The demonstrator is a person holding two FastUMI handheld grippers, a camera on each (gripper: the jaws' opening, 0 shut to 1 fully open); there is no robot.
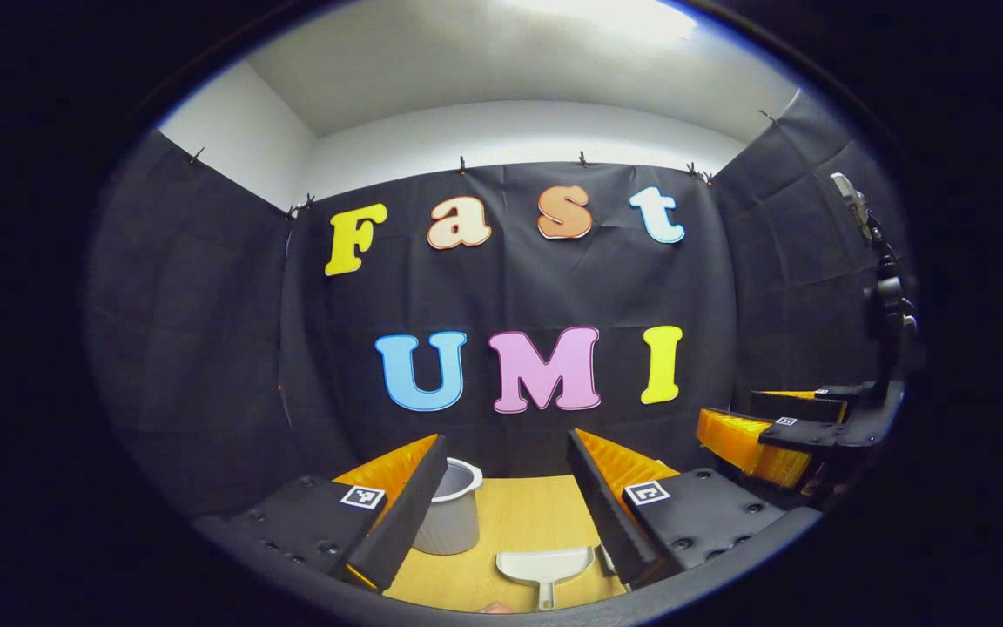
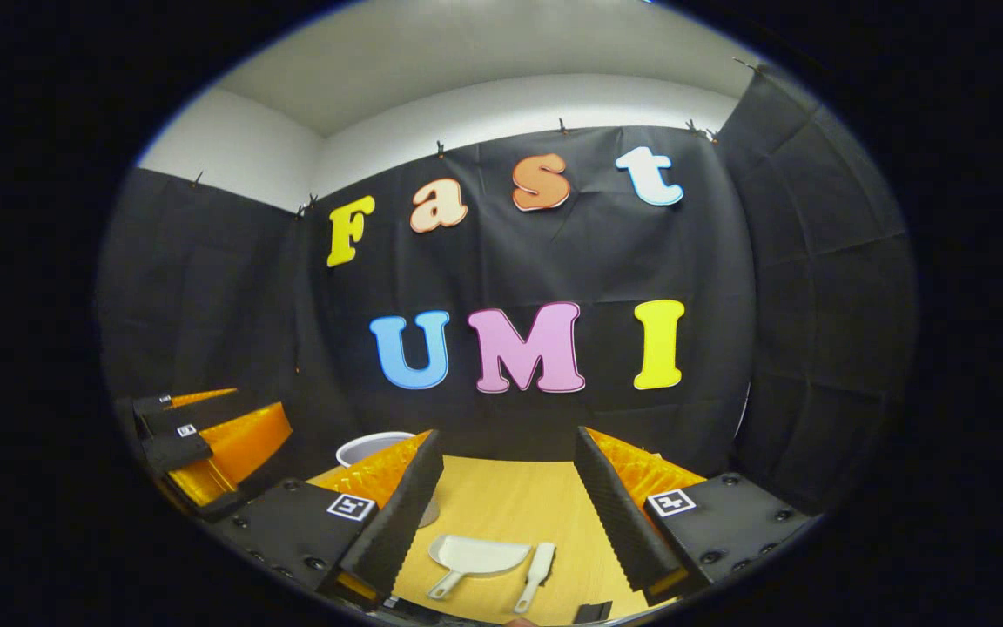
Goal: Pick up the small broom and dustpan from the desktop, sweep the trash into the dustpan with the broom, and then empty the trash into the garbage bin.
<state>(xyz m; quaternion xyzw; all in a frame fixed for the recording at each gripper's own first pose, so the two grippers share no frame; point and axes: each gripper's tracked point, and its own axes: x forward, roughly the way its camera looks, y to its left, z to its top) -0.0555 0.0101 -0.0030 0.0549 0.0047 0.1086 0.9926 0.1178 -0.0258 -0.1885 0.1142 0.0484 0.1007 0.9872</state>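
**Both tools lie between open fingers, handles toward the cameras**

Nearest the lens in the right gripper view are the right gripper's (image 2: 506, 514) own two fingers, spread wide apart and holding nothing. Between them, low on the wooden desktop (image 2: 510, 501), lie the two tools side by side and just apart: the dustpan (image 2: 477, 557) on the left of that view, its handle running down and to the left toward the camera, and the small broom (image 2: 536, 566) just to its right, a slim piece whose long axis runs nearly straight away from the camera, tilted a little to the right at its far end. Its handle end appears to be the nearer one, though it is small and I cannot be sure.

In the left gripper view the left gripper (image 1: 506, 509) is likewise wide open and empty. The dustpan (image 1: 547, 568) sits close below, between the fingers and toward the right one, handle pointing back at the camera and mouth facing away.

So the pairing reads naturally: dustpan for the left gripper, broom for the right, each needing a drop down and forward onto a handle lying roughly along its approach.

Farther off, the garbage bin (image 1: 452, 515) stands upright at the desk's far left, partly behind the left finger. No trash is clear enough to identify.
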